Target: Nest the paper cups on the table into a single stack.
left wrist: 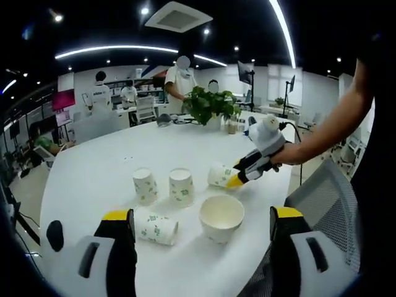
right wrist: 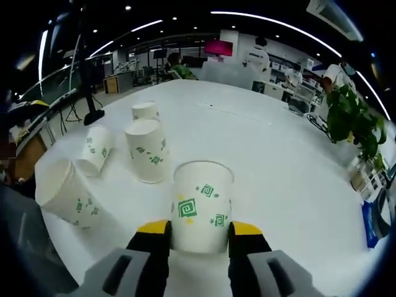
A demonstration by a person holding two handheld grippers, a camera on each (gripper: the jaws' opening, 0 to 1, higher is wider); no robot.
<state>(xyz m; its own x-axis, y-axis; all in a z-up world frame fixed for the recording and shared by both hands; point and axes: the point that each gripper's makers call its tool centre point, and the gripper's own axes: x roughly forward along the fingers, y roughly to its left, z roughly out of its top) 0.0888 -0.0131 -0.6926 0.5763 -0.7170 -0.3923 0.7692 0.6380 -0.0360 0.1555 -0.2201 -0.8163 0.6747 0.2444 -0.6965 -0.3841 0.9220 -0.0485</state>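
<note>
Several white paper cups with green swirl prints are on the white round table [left wrist: 93, 173]. Two stand upside down [left wrist: 145, 185] [left wrist: 181, 185]. One cup lies on its side [left wrist: 156, 226], and another [left wrist: 221, 216] lies with its mouth toward me. My left gripper [left wrist: 202, 214] is open, with its jaws wide apart just in front of those two. My right gripper [left wrist: 238, 173] [right wrist: 200, 228] is shut on a fifth cup [left wrist: 219, 175] [right wrist: 201, 207], held low over the table. In the right gripper view the other cups [right wrist: 147, 150] [right wrist: 145, 110] [right wrist: 96, 150] [right wrist: 65, 192] lie beyond and to the left.
A potted plant [left wrist: 207, 105] [right wrist: 349, 124] stands at the table's far side. A grey mesh chair [left wrist: 328, 198] is by the near right edge. People stand at desks in the back. The table's far half is bare.
</note>
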